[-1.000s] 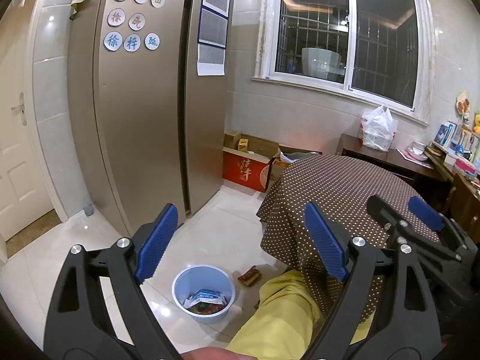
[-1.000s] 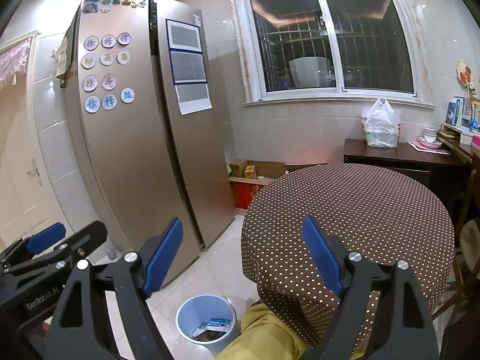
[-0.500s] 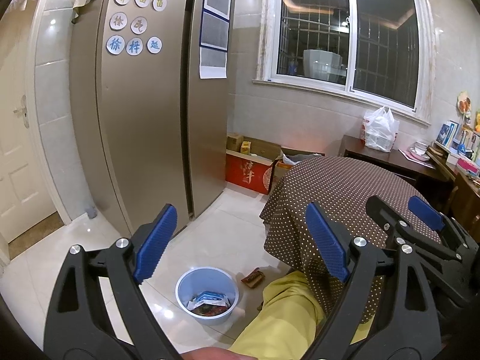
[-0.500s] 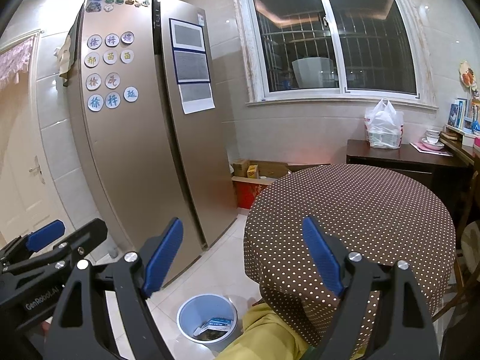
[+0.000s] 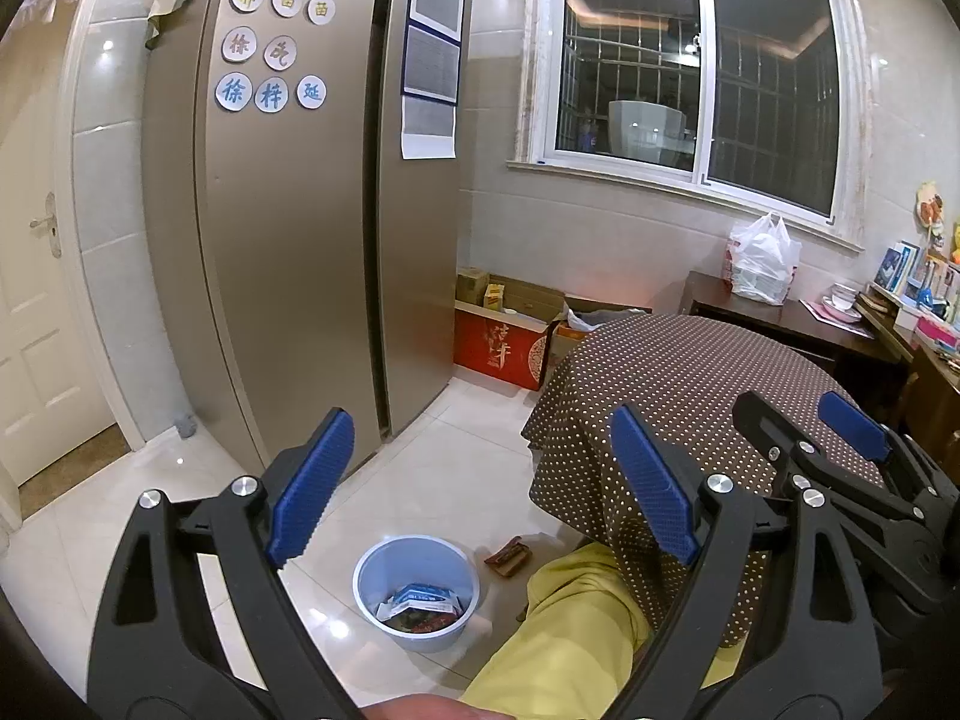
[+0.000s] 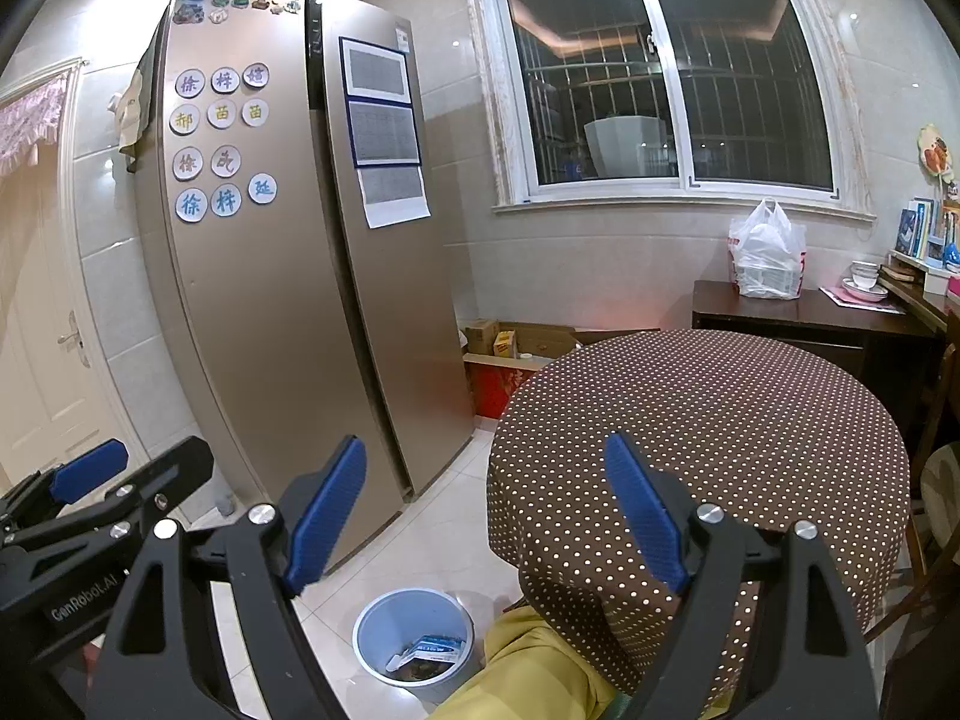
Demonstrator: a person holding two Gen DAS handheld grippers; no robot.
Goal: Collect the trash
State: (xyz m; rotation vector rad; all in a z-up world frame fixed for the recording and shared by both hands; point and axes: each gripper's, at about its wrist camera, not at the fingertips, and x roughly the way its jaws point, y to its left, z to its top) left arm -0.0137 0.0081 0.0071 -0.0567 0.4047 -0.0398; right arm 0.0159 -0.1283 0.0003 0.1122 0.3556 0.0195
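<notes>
Trash shows in two places in the left wrist view: several wrappers [image 5: 420,600] already lie inside the pale blue bin [image 5: 366,594] on the floor, below and between the jaws, and one brown wrapper [image 5: 509,558] lies on the tiles just beside the bin, on its right-jaw side and near the hanging edge of the dotted cloth. The left gripper [image 5: 480,480] hangs above them with its jaws spread wide and nothing between them. The right gripper [image 5: 840,450] appears at the right edge, also empty as far as can be seen. The bench [image 5: 690,372] beyond the right jaw shows only its brown dotted cloth.

In the right wrist view the right gripper [image 6: 486,510] has its jaws wide apart and empty. The bin [image 6: 372,642] sits low between them with wrappers [image 6: 435,651] in it; the loose wrapper is hidden here behind a yellow-clad leg [image 6: 528,660].

By my judgement the collecting is mostly done: the bench looks bare, and the floor wrapper is what remains to be picked up and dropped in.
</notes>
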